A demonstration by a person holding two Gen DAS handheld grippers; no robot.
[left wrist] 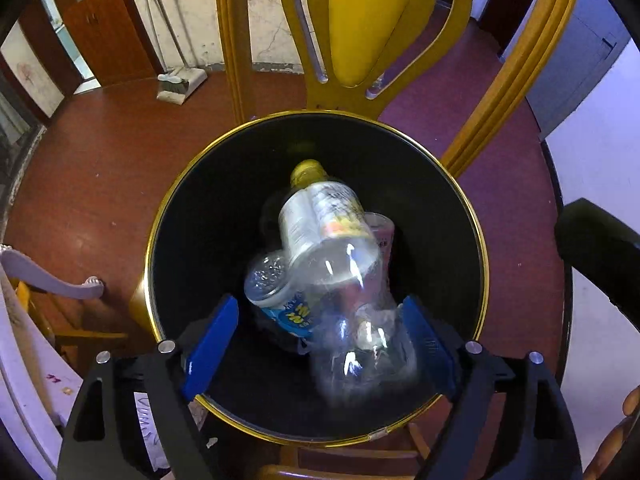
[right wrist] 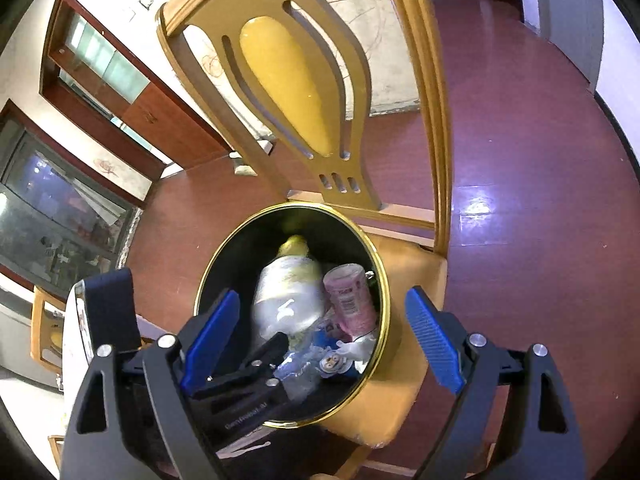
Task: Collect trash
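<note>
- Bottle (left wrist: 332, 236), clear with a yellow cap, blurred inside the black bin (left wrist: 472, 216)
- Left claw (left wrist: 316, 340) spread apart over the bin
- Right claw (right wrist: 324, 332) apart above the bin, clamping nothing

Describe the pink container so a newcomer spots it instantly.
Find the wooden chair; a black bin with a gold rim sits on its seat. Inside, beside the clear yellow-capped bottle, is the pink container, the only pink item there, barcode showing.
</note>
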